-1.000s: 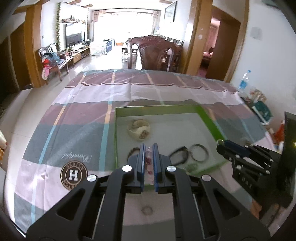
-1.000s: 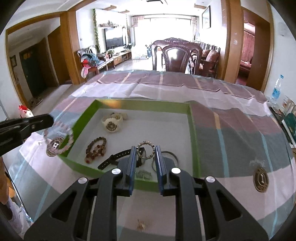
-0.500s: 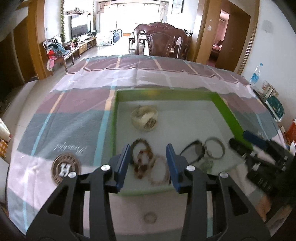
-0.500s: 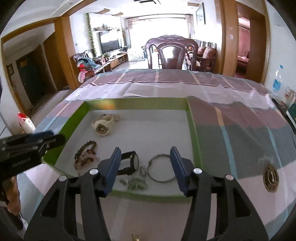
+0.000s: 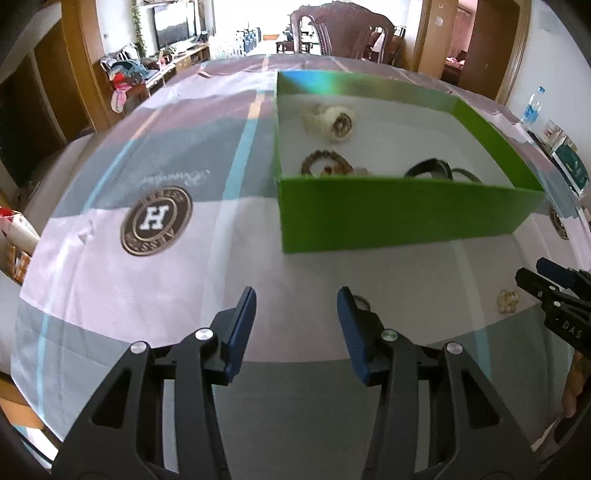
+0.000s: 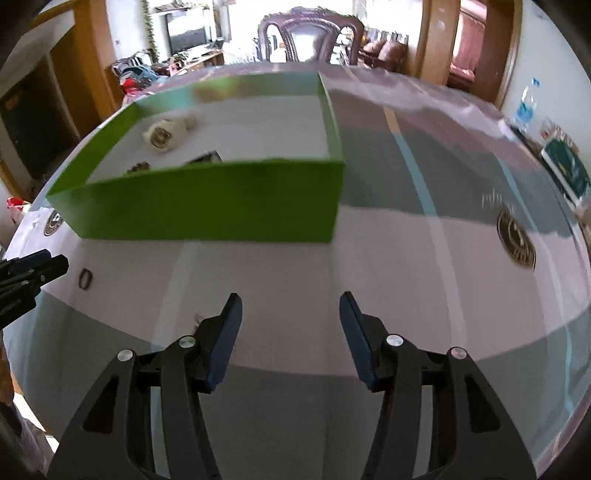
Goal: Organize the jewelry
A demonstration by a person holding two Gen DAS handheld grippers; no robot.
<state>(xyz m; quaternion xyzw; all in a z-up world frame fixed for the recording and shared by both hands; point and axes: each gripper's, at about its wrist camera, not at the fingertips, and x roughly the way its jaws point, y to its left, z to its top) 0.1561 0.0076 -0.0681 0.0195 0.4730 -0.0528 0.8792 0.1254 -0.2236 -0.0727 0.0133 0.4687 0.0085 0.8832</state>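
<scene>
Box toward 12 o'clock on the counter, loose pieces on the cloth before it

On the counter [image 5: 110, 295] the box [image 5: 399, 214] holds a watch [image 5: 330, 119] at its far side, a bead bracelet [image 5: 325, 165] nearer and a strap watch [image 5: 430, 170] at 3 o'clock of that. Before the box, a ring [image 6: 85, 278] lies at 9 o'clock of the right hand-held gripper [image 6: 290, 317], beside the left hand-held gripper [image 5: 296, 314]; a small ornament [image 5: 508, 301] lies at 3 o'clock of the left one. A chair [image 6: 308, 35] stands behind the counter at 12 o'clock.

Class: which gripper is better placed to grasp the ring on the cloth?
Left. The ring lies beside the left gripper's fingertip; its jaws, just opened, hold nothing. The right gripper, likewise opened and empty, sits farther away.
</scene>
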